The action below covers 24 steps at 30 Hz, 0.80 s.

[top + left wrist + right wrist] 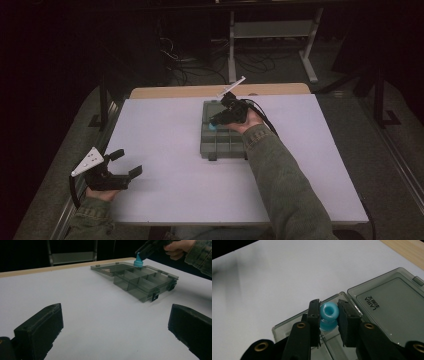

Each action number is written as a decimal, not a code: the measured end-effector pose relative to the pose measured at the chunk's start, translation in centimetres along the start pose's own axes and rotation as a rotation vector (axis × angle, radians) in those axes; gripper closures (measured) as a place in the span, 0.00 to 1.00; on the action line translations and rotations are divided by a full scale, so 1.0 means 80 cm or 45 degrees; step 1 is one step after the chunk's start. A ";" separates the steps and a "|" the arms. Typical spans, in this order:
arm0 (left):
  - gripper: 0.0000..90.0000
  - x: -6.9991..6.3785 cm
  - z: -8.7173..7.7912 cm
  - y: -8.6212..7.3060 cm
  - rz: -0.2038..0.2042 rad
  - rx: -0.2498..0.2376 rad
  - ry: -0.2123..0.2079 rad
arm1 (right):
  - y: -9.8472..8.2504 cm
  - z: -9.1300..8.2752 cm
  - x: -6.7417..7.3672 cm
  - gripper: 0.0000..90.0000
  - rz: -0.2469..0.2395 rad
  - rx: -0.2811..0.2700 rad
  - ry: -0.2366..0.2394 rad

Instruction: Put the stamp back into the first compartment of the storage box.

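Right gripper (329, 315), closed on a blue cone (329, 316). In the right gripper view the two black pads press the cone from either side, its hollow ring end facing the camera and its body running down between them toward the box below. In the left gripper view the cone (138, 262) hangs from the gripper's tip (140, 252), wide end down, directly above a far compartment of the box (140, 283); whether it touches the box cannot be told. The high view places the same gripper (216, 122) and cone (213, 127) over the far left part of the box (220, 145).

The box is a grey, see-through organiser with a grid of compartments, lying near the far middle of the white table (165, 165). Its lid (392, 312) lies open and flat on the side away from the person, printed lettering on it.

Left gripper (129, 162), jaws wide apart with nothing between them, rests at the table's near left edge, well apart from the box. The left gripper view looks across bare table toward the box.
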State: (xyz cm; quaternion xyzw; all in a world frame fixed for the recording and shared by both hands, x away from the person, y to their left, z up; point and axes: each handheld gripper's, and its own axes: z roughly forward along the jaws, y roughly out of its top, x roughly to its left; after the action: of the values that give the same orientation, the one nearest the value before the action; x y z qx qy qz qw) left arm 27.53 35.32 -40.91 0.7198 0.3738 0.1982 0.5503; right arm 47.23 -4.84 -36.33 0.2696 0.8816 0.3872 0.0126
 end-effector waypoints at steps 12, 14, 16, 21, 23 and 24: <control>0.00 -0.001 0.003 0.000 -0.012 -0.005 0.000 | -0.001 0.020 -0.008 0.79 0.031 -0.027 0.011; 0.00 0.000 0.002 0.000 -0.004 -0.002 0.001 | -0.001 0.022 -0.008 0.79 0.036 -0.022 0.008; 0.00 0.001 0.002 0.000 -0.006 -0.001 0.001 | -0.003 0.025 -0.009 0.79 0.047 -0.016 0.007; 0.00 0.000 0.005 0.000 -0.016 -0.007 -0.003 | -0.004 0.033 -0.012 0.79 0.046 -0.008 0.004; 0.00 0.000 0.004 0.000 -0.015 -0.007 -0.001 | -0.004 0.036 -0.011 0.79 0.050 -0.002 0.003; 0.00 0.000 0.004 0.000 -0.019 -0.008 -0.001 | -0.004 0.036 -0.011 0.79 0.050 -0.002 0.003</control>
State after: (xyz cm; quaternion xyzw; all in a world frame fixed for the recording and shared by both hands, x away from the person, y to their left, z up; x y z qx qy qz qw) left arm 27.78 35.09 -41.00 0.7154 0.3784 0.1951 0.5540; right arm 48.50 -3.52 -38.77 0.2864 0.8758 0.3884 0.0040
